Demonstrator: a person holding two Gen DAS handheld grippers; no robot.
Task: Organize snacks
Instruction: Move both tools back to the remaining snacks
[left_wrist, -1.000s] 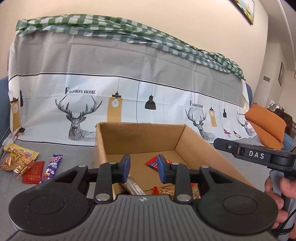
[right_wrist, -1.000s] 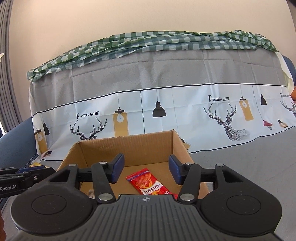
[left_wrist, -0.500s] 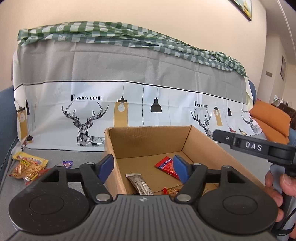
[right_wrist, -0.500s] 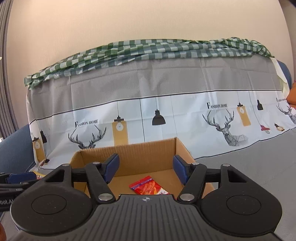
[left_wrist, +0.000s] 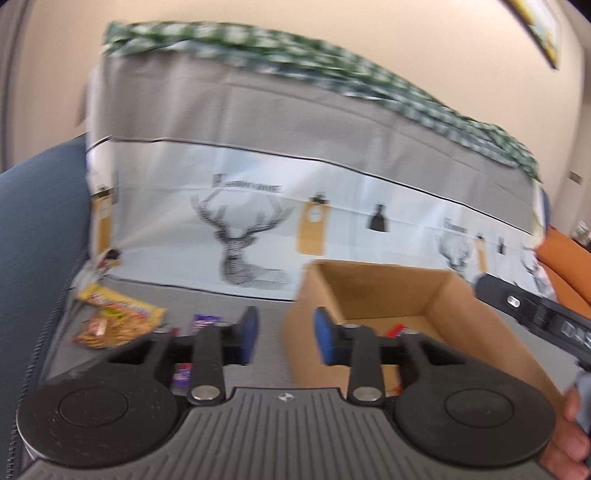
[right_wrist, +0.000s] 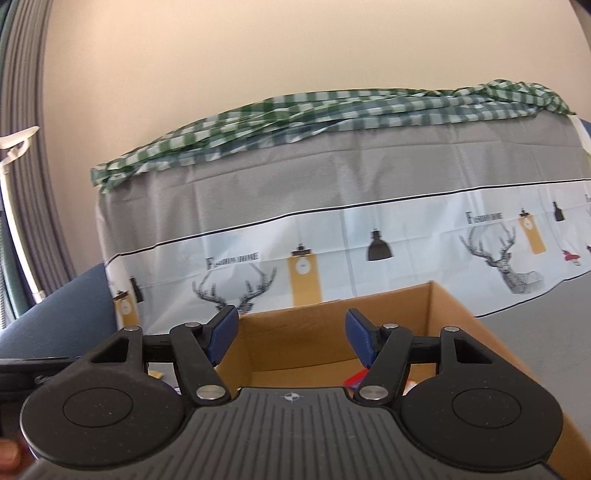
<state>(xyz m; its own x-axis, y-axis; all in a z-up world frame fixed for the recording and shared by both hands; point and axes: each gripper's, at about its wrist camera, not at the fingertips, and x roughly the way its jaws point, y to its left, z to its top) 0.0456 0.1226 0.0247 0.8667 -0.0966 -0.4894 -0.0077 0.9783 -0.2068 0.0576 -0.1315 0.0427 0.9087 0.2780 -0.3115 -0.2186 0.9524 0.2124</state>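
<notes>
Left tool (left_wrist: 282, 334): jaws a narrow gap apart, have just been closing, nothing between the blue pads; it hangs over grey sofa cover (left_wrist: 122, 369), tilted slightly down
Right tool (right_wrist: 291, 338): jaws spread, gripping nothing, aimed over cardboard box (right_wrist: 325, 325)
Box: open top, red packet (right_wrist: 356, 380) on its floor
Loose snacks: yellow snack bag (left_wrist: 118, 319), long axis running left-right, and purple packet (left_wrist: 205, 320) left of the box

Black gripper (left_wrist: 282, 334), blue pads (left_wrist: 248, 330)

Beige wall (right_wrist: 258, 55) behind deer-print sofa cover (right_wrist: 332, 206)
</notes>
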